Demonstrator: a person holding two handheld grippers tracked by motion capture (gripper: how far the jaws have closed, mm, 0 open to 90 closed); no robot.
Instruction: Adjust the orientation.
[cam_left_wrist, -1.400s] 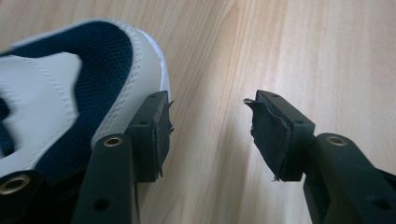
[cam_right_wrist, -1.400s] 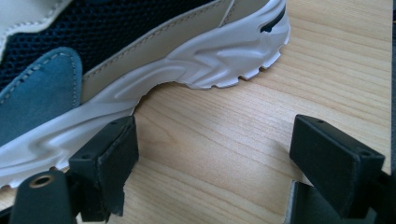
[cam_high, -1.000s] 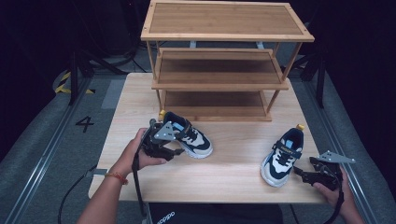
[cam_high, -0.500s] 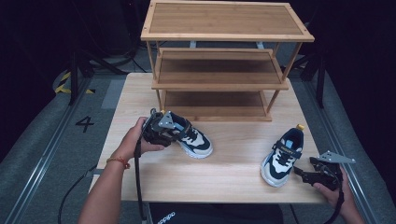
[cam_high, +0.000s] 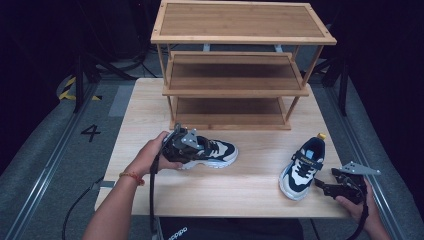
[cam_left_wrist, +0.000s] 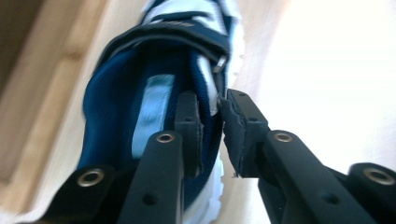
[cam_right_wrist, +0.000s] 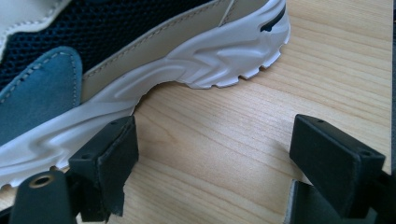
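A dark blue and white shoe (cam_high: 216, 151) lies on the wooden table (cam_high: 250, 187) in front of the rack, toe to the right. My left gripper (cam_high: 192, 148) is at its heel end. Its jaws have just been closing and now pinch the shoe's padded collar (cam_left_wrist: 211, 100), one pad inside the blue lining (cam_left_wrist: 140, 98), the other outside. The matching shoe (cam_high: 301, 164) stands at the table's right, toe toward the front edge. My right gripper (cam_high: 324, 185) rests open just right of it, with its white sole (cam_right_wrist: 140, 88) beyond the left pad and bare wood between the jaws.
A three-tier wooden shoe rack (cam_high: 235, 85) stands at the back of the table, its shelves bare. Dark floor with a rail and a painted number lies to the left. Cables trail from both grippers over the front edge.
My left gripper has moved forward and right onto the left shoe's heel and closed on its collar; the shoe has shifted slightly right. The right gripper and right shoe have stayed put.
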